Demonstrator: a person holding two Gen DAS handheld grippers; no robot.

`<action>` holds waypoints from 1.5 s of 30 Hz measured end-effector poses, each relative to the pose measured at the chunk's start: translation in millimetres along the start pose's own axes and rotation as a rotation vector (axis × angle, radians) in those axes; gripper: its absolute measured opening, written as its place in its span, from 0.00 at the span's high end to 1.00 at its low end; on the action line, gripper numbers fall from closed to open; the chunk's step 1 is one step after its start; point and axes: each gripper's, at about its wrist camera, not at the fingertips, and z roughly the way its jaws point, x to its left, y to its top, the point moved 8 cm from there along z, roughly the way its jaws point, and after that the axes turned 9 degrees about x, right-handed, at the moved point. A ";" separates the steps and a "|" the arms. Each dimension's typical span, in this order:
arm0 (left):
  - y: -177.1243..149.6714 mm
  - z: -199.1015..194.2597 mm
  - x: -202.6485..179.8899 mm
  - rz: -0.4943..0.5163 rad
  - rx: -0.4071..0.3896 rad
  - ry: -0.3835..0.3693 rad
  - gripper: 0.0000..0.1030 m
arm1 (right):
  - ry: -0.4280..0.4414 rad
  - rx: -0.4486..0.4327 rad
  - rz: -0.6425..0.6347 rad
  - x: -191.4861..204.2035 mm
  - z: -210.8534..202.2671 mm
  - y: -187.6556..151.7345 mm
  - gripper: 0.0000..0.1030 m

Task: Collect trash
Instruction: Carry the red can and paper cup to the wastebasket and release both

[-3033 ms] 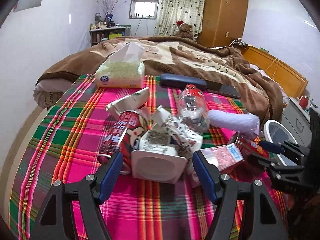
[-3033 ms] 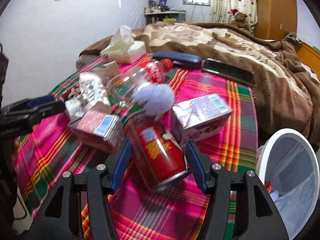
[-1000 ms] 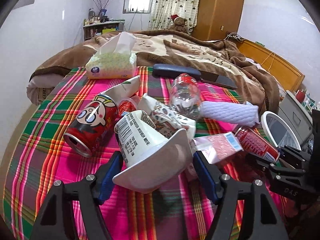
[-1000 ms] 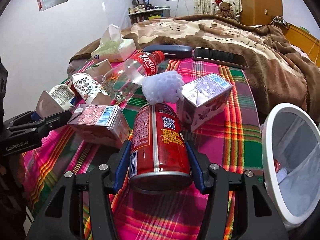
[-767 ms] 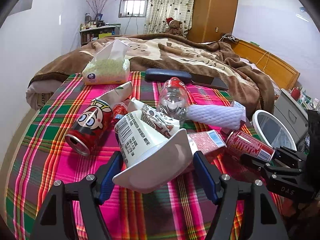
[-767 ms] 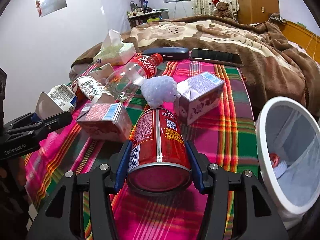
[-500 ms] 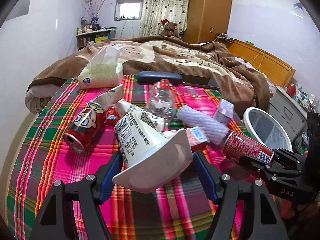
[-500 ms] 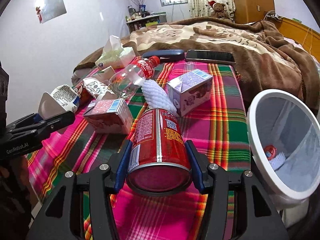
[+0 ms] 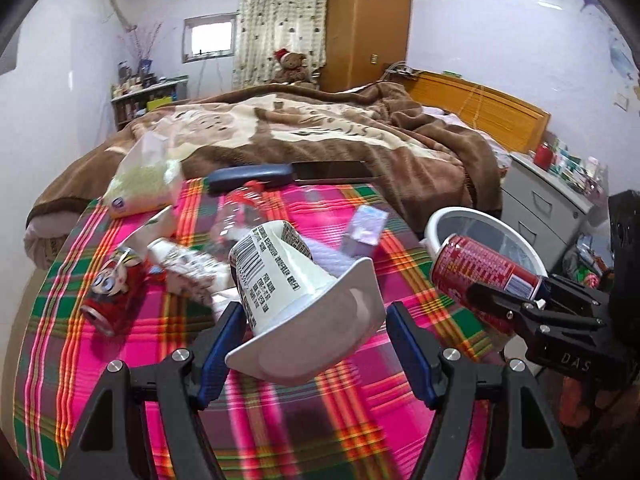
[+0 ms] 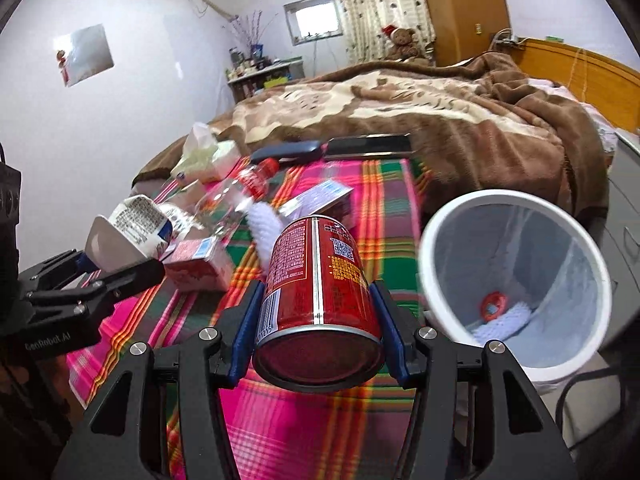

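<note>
Gleaming red can (image 10: 318,280), barcode and white print, clamped in right tool (image 10: 318,330).

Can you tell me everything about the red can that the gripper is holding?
The red can looks like shiny metal, with small white and yellow print, a barcode and a square code. It lies on its side, lifted off the plaid cloth, its round end facing the camera. The right gripper squeezes it between blue pads, beside the white bin.

Black left gripper (image 9: 314,354) frames, blue pads (silver screws), "DAS" lettering.
</note>
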 end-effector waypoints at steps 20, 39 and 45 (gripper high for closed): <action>48.3 34.2 -130.5 0.176 -0.016 -0.142 0.30 | -0.178 -0.068 0.163 -100.3 -32.7 1.3 0.47; 74.4 107.5 -210.0 0.257 0.073 -0.254 0.29 | -0.287 0.024 0.262 -174.0 -14.8 -7.4 0.47; 77.2 127.4 -208.4 0.220 0.109 -0.267 0.29 | -0.291 0.063 0.267 -183.2 -3.3 -8.4 0.47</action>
